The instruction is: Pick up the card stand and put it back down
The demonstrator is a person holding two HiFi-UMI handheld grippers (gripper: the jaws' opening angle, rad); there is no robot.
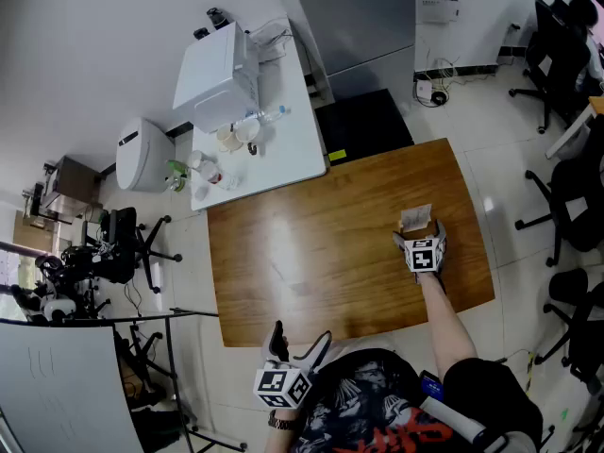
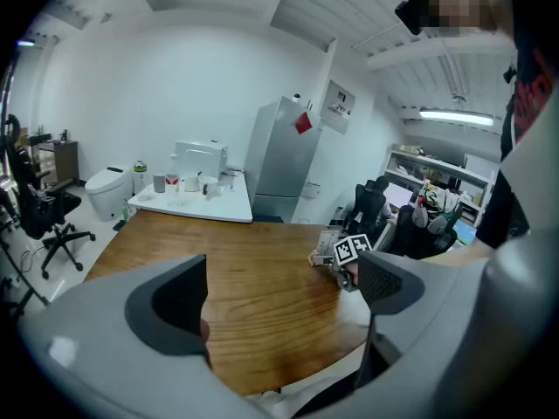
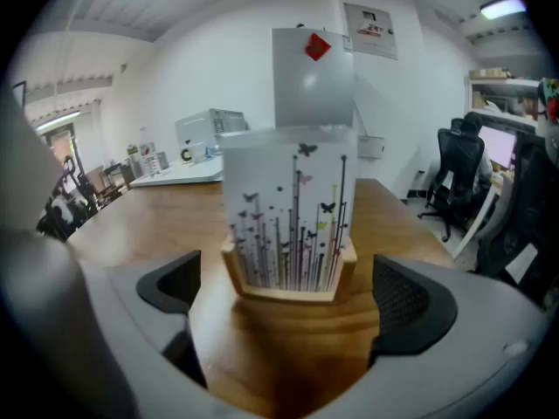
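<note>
**Spotter:** What's your right gripper (image 3: 284, 304) doing?

**Me:** Jaws spread wide, pinching nothing. The card stand (image 3: 288, 273) sits on the table just ahead of them, centred in the gap, and neither pad touches it.

**Spotter:** And the left?

**Me:** My left gripper (image 2: 284, 304) is spread as well and empty. It hovers at the near edge of the table (image 1: 311, 253), well apart from the stand.

**Spotter:** How do you expect the stand to handle?

**Me:** Light, I'd judge. It's a small wooden block with a printed card (image 3: 288, 199) standing upright in its slot. The wood looks stiff enough for a firm squeeze. The card looks thin and would likely bend or slide out if I pinched it, so I'd take the block low, on its two side faces. A crooked grip could tip it.

**Spotter:** What does each view give you?

**Me:** The right gripper view gives me alignment: the block is centred with clearance on both sides. It doesn't tell me where on the table I am. The head view does — the stand is towards the far right of the table, in from the edge, with a white table (image 1: 274, 149) beyond. The left gripper view catches the stand side-on, beside the right gripper's marker cube (image 2: 348, 249), but too small to judge any gap.
</note>
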